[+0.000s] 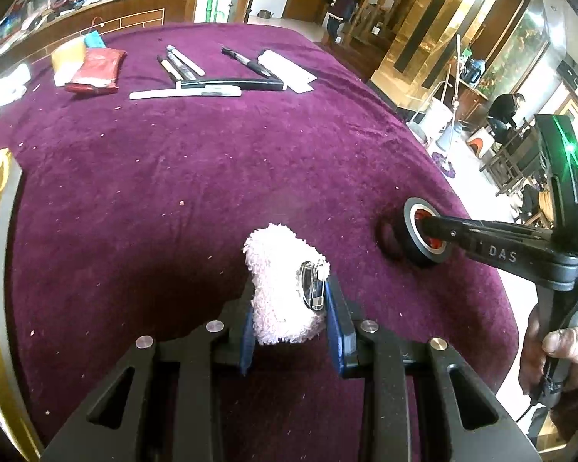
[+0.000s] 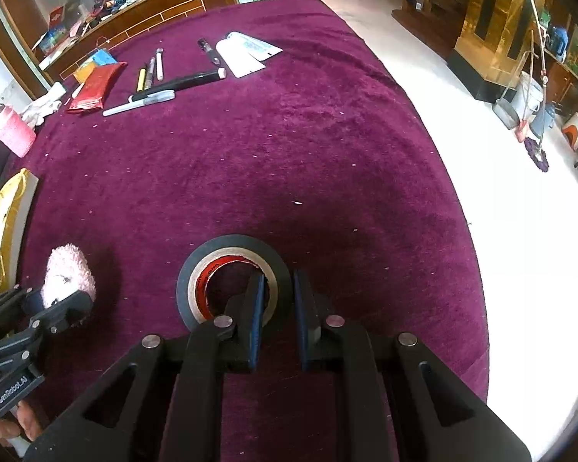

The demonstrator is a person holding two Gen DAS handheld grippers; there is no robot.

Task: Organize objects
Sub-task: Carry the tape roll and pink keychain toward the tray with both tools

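- Jaws first: left gripper (image 1: pixel 289 319) was clenched on a pink fuzzy cloth (image 1: pixel 281 288), blue pads pressing both sides; a small shiny metal clip (image 1: pixel 312 285) sat on the cloth's right face, against the right pad.
- Right gripper (image 2: pixel 277 300) had its jaws straddling the wall of a black tape roll (image 2: pixel 231 281): one finger inside the red-lined core, one outside. I judged it grasping the roll, though a sliver of gap showed by the outer pad, so the grip may not have been fully tight.
- Tape roll lay on the purple bench (image 2: pixel 289 154) near its front right edge; in the left wrist view the roll (image 1: pixel 427 231) looked tipped up on the right gripper's finger.
- Cloth was held near the front of the bench, left of the roll, the two well apart; I couldn't tell if the cloth's bottom touched the surface.
- Done so far, as I read it: the far end already looked sorted. Pens and markers (image 1: pixel 185 77) lay grouped together, white cards (image 1: pixel 289 73) just beside them, red pouch (image 1: pixel 96 69) with a yellow and blue packet (image 1: pixel 73 54) at far left.
- Left to do, my guess: cloth and tape roll were the last strays, both picked up but neither placed near the far group.
- Pink cup (image 2: pixel 13 134) at the left edge and a yellow bag (image 2: pixel 4 227) beside it looked untouched; unclear if they counted for the task.
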